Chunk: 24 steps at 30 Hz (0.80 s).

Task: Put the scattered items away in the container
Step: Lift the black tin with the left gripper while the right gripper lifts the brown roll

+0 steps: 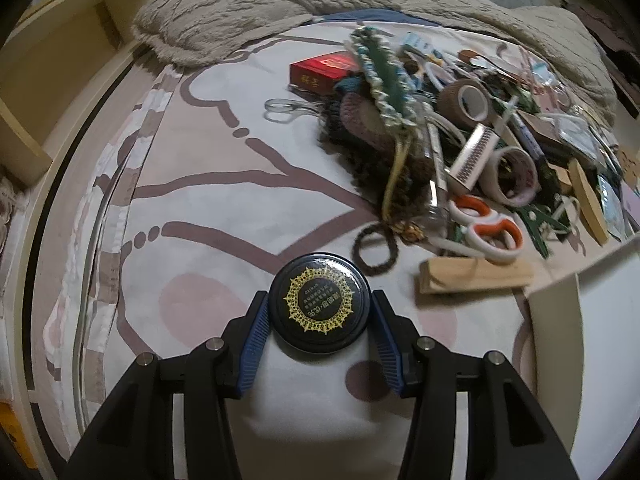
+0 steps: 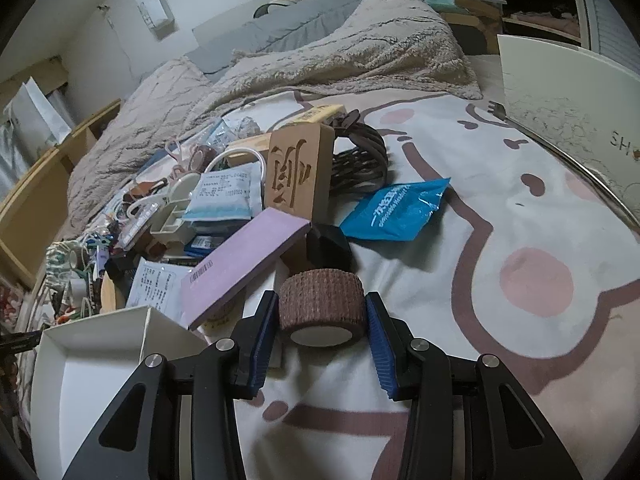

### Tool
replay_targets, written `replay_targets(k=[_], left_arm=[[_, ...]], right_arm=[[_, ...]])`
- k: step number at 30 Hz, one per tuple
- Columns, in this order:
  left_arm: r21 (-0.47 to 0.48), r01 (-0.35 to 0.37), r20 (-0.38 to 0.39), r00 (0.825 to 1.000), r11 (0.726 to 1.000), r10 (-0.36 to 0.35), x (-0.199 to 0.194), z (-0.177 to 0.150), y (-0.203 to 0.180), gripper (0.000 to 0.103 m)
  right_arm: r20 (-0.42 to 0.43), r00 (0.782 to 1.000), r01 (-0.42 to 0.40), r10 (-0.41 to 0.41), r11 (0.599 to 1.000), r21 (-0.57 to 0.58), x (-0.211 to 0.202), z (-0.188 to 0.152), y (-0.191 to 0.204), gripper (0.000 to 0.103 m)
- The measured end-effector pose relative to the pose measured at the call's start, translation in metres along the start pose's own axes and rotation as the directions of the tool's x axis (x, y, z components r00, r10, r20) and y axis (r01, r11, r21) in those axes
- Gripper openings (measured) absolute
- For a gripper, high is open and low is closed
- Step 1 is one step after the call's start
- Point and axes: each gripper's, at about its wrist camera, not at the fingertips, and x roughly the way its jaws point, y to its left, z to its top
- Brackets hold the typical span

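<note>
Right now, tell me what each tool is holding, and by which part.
Left tool: the round black tin with a gold pattern on its lid, clamped across its rim. Right tool: the brown roll of woven bandage tape, clamped across its curved sides.

Glossy black tin lid (image 1: 319, 303), rough woven brown bandage roll (image 2: 322, 305), matt wooden block (image 2: 300, 172), fluffy blanket (image 2: 344, 48)

A round black tin (image 1: 319, 303) with a gold sunburst lid sat face-up above the bed. A brown bandage roll (image 2: 322, 307) lay on its side near the white open box (image 2: 96, 356).
</note>
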Motion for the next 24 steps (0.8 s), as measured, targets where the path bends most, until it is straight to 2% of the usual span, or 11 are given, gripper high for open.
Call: replay_targets(k=[9,17,24], left_arm=[[0.029,0.082,-0.008,0.997,0.996,-0.082,-0.009,-0.013,-0.012,0.050],[0.060,0.128,-0.015,0.992,0.990,-0.127,-0.011,-0.020,-0.025,0.050],[0.027,0.142,-0.007,0.990,0.989,-0.142,-0.008,-0.024,-0.023,0.050]], right_arm=[[-0.026,0.999,0.041,-0.042,0.999,-0.010,-0.021,-0.006,0.006,0.044],[-0.024,0.996,0.079,-0.080,0.996,-0.046,-0.043,-0.014,0.011,0.044],[-0.076,0.989,0.122,-0.129,0.989,-0.082,-0.042,-0.038,0.009,0.044]])
